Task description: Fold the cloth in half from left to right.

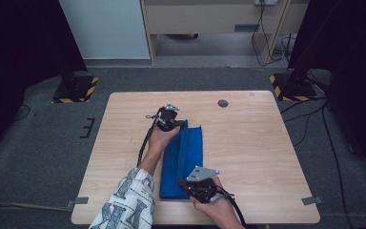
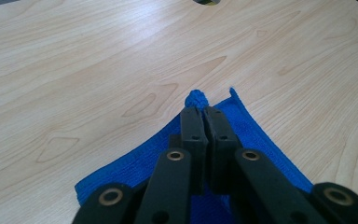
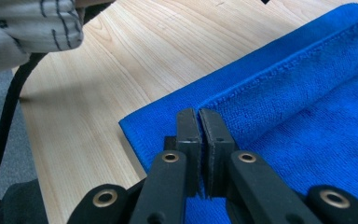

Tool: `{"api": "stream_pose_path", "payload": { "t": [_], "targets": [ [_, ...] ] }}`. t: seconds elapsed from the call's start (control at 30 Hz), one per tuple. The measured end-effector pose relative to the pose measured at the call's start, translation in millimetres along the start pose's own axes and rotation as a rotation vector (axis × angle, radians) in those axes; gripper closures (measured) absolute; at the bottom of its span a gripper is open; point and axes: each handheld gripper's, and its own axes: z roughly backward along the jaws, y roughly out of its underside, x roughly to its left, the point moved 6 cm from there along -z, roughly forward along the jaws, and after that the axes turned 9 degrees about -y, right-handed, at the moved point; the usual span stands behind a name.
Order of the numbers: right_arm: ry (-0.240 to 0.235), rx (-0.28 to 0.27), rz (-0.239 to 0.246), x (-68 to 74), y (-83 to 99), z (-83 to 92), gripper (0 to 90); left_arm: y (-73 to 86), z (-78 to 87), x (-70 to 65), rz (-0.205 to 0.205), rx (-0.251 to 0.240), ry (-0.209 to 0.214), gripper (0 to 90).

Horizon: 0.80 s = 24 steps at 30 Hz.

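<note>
In the left gripper view the black jaws cover most of the pinched corner of the folded blue terry cloth (image 2: 196,99), in the right gripper view the right gripper's (image 3: 200,122) jaws hide whatever edge they pinch, and the patterned sleeve (image 3: 32,29) is cut off at the frame.

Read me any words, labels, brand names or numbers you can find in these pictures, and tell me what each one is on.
No readable text, brand or number anywhere.
Patterned sleeve: dark marks that could be letters, too blurred to read.
Blue cloth, wooden table, both hand-held grippers: no label visible.
Floor plates: yellow-and-black hazard stripes, a warning marking without words.
</note>
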Motion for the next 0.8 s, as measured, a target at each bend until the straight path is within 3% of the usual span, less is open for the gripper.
{"api": "stream_pose_path", "payload": {
  "t": [0.63,0.8],
  "targets": [
    [0.011,0.032,-0.029,-10.8,18.3,11.3,87.1,1.6,-14.3,-11.5,0.006,0.013,-0.001,87.1],
    [0.008,0.032,-0.033,-12.5,19.3,13.4,87.1,1.6,-16.3,-13.8,0.022,0.01,0.017,87.1]
  ]
}}
